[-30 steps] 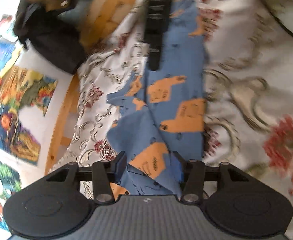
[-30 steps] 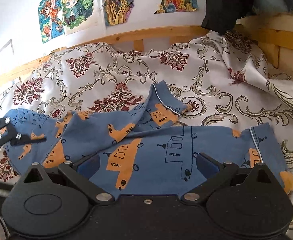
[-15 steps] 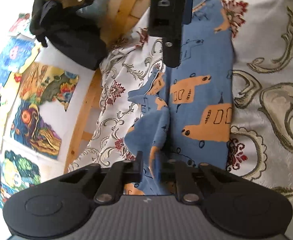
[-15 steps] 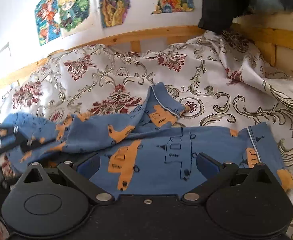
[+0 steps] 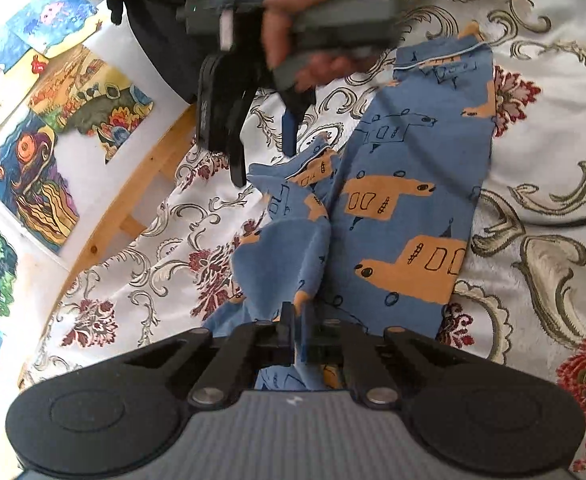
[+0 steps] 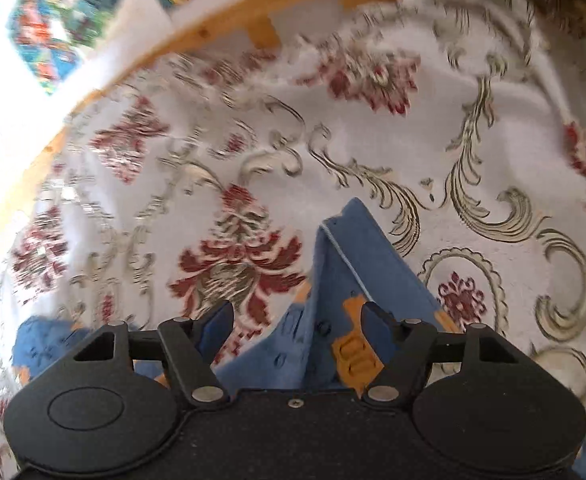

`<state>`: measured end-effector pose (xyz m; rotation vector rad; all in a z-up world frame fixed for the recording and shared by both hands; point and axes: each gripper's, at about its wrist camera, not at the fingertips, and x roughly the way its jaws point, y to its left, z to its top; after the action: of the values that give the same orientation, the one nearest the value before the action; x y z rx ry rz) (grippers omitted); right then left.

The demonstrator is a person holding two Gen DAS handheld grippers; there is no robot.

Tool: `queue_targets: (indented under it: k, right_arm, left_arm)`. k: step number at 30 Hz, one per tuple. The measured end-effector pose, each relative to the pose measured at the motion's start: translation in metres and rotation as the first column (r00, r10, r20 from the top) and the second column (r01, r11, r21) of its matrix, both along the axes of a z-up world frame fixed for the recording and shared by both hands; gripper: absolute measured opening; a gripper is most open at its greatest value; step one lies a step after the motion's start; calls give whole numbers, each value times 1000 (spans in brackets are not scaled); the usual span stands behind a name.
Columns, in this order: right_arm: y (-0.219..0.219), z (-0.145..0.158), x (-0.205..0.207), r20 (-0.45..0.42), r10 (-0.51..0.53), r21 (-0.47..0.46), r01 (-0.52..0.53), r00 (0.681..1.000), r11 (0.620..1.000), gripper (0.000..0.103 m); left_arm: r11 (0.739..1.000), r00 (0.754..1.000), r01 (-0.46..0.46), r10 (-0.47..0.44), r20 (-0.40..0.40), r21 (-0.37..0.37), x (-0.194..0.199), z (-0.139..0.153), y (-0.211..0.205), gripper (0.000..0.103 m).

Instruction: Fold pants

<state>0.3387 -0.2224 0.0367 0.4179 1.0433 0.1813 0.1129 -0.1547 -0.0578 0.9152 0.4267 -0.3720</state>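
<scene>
Blue cotton printed with orange vehicles: the pants (image 5: 405, 208) lie spread on the patterned bedspread (image 5: 541, 128) of a bed, one leg flat from 6 toward 1 o'clock in the left wrist view, the other rumpled beside it toward 11. The left hand-held gripper (image 5: 299, 320) is clenched on a raised ridge of that rumpled cloth at 6 o'clock. The right hand-held gripper (image 6: 297, 320) is released, its jaws spread to either side of a cuff corner standing up at 6 o'clock in its own, motion-blurred view; in the left view it hangs at 11 o'clock, carried by a hand (image 5: 317, 12).

My read is that the crumpled leg is being lined up over the flat one. The risks: the left pinch may hold only one layer, so a pull would drag the flat leg askew; and the right jaws could close on bedspread along with the cuff.

No containers are visible.
</scene>
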Motion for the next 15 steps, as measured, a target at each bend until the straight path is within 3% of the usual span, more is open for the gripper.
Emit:
queue_targets:
  k: [5, 8, 11, 13, 14, 15]
  right_arm:
    - [5, -20, 29, -151, 9, -13, -11, 989, 1000, 61]
    - [2, -24, 30, -170, -10, 31, 16, 985, 999, 60]
    - [1, -24, 37, -156, -25, 3, 26, 987, 1000, 55]
    - [1, -26, 44, -159, -43, -3, 43, 986, 999, 34]
    - [3, -27, 47, -160, -53, -23, 50, 986, 998, 5]
    - [2, -26, 47, -147, -67, -37, 63, 987, 997, 0]
  left_arm:
    - [999, 1000, -14, 13, -25, -43, 2, 5, 6, 3]
    - [998, 999, -16, 14, -31, -66, 4, 8, 10, 3]
    - [997, 999, -15, 13, -34, -74, 5, 9, 12, 3]
    - [997, 999, -13, 11, -32, -78, 7, 10, 14, 3]
    - [997, 999, -14, 11, -34, -82, 7, 10, 15, 3]
    - [996, 999, -15, 11, -37, -88, 7, 11, 16, 3]
